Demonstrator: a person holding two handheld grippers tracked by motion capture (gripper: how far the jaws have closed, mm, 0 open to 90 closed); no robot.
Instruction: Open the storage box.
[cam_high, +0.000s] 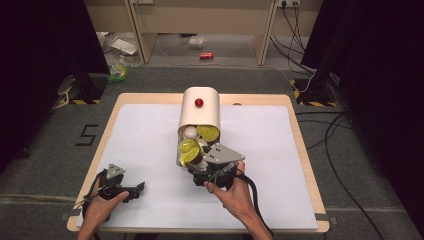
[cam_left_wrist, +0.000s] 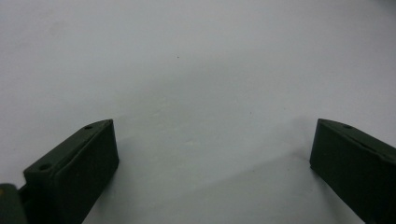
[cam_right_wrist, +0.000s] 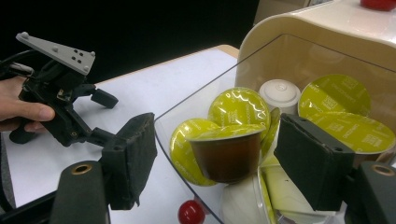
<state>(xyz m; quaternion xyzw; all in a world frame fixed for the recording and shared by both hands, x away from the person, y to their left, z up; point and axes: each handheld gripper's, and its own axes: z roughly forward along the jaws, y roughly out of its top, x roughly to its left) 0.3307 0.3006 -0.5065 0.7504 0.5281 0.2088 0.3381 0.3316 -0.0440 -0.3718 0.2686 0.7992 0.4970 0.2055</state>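
Observation:
A cream bin with a red knob on top lies on the white table, its clear front facing me. Inside it are several coffee capsules with yellow-green foil lids and a white one. My right gripper is at the bin's mouth, open. In the right gripper view its jaws stand on either side of a brown capsule, with a gap on both sides. My left gripper rests low on the table at the front left, open, with nothing between its fingers.
A small red ball sits at the lower edge of the clear front. The left gripper appears to the left in the right gripper view. The wooden table edge runs round the white sheet. Cables lie on the floor to the right.

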